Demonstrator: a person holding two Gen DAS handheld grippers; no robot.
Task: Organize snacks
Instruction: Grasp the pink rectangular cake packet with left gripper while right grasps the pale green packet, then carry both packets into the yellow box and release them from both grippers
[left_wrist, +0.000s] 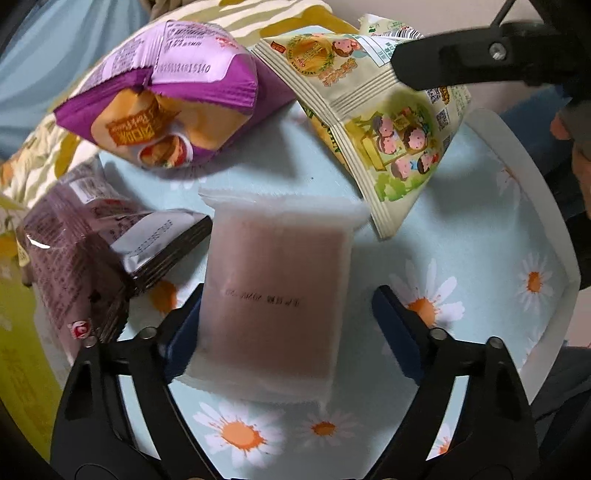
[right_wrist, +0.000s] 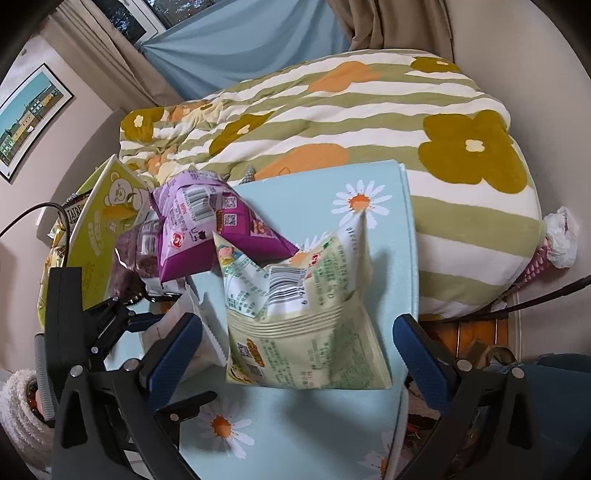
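Note:
In the left wrist view my left gripper (left_wrist: 291, 321) is open around a frosted white packet with a pinkish-brown bar (left_wrist: 273, 295); the packet is blurred and touches the left pad. A purple-and-orange snack bag (left_wrist: 162, 99), a cream cartoon bag (left_wrist: 388, 125) and dark brown wafer packs (left_wrist: 92, 251) lie on the daisy-print light blue surface (left_wrist: 480, 236). In the right wrist view my right gripper (right_wrist: 295, 350) is open with the cream bag (right_wrist: 306, 317) between its fingers, untouched by the pads. The purple bag (right_wrist: 207, 229) lies behind it. The left gripper (right_wrist: 122, 317) shows at left.
A striped floral quilt (right_wrist: 351, 122) lies behind the blue surface. A yellow-green bear-print box (right_wrist: 103, 221) stands at the left with other packets behind it. The surface's right edge (right_wrist: 410, 258) drops off to a wooden floor with clutter.

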